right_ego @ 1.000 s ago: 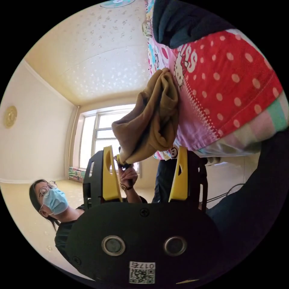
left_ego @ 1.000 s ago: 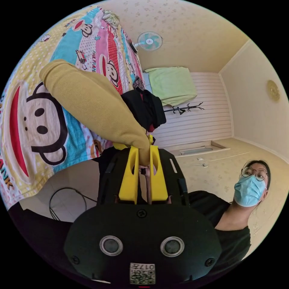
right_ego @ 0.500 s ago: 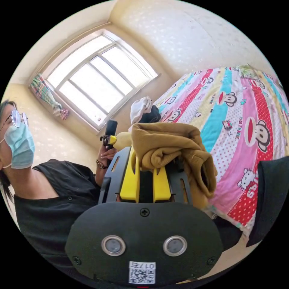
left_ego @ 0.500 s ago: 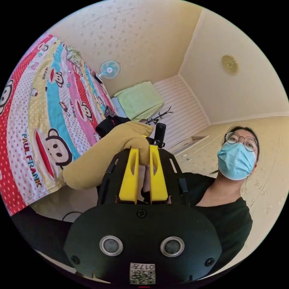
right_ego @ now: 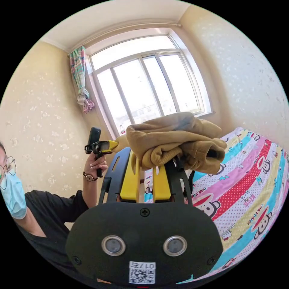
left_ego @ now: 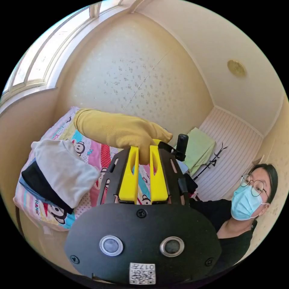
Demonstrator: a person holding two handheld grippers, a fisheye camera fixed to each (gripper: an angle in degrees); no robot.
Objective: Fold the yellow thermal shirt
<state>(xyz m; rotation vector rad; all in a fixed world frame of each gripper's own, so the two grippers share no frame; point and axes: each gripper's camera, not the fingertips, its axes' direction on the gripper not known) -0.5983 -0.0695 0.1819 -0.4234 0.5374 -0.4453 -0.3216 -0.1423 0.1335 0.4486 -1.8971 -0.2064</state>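
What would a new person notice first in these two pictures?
The yellow thermal shirt stands out first, bunched above the right gripper, whose jaws pinch it; the left gripper clamps a sleeve of it too. Behind lie the bright cartoon bedsheet and a bright window.

Pale yellow speckled walls (right_ego: 39,99) and a cream ceiling (left_ego: 228,33) with a round gold ornament (left_ego: 236,68). A big bright window (right_ego: 144,87) with a tied striped curtain (right_ego: 79,78) stands above a bed (right_ego: 250,204) in a colourful cartoon sheet; white slatted panelling (left_ego: 231,150) lines one wall
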